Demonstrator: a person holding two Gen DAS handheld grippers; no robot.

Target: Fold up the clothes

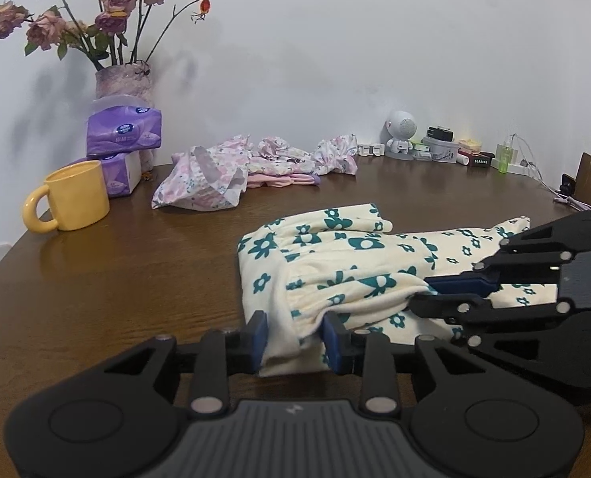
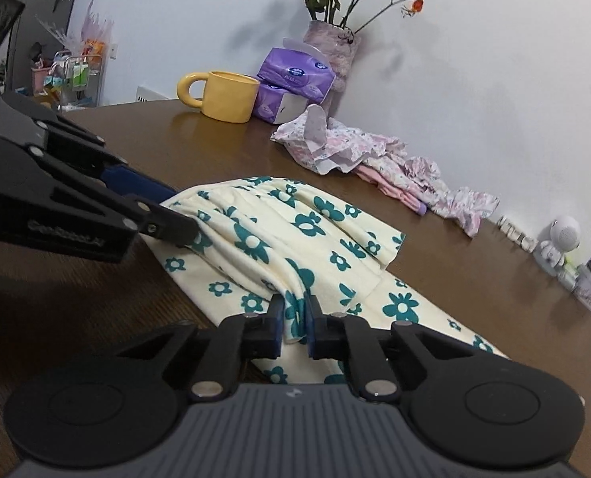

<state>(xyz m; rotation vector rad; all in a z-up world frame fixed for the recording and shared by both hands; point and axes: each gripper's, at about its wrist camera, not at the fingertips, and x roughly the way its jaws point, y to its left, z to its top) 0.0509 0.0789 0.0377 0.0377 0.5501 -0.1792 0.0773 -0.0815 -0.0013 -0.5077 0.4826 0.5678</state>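
Note:
A cream garment with teal flowers [image 1: 335,247] lies part folded on the brown wooden table [image 1: 136,259]. My left gripper [image 1: 295,338] is shut on a bunched near edge of it, with cloth filling the gap between the blue pads. From the right, my right gripper [image 1: 423,292] reaches in sideways, its tips at a fold of the same garment. In the right wrist view the right gripper [image 2: 295,320] pinches a gathered ridge of the garment [image 2: 295,231] tightly. There the left gripper [image 2: 179,215] holds the cloth's far left edge.
Along the back wall stand a yellow mug [image 1: 76,195], purple tissue packs [image 1: 124,131], a vase of dried roses [image 1: 124,79] and a heap of pink floral clothes [image 1: 255,167]. A white robot figure [image 1: 401,135] and small clutter sit at the back right.

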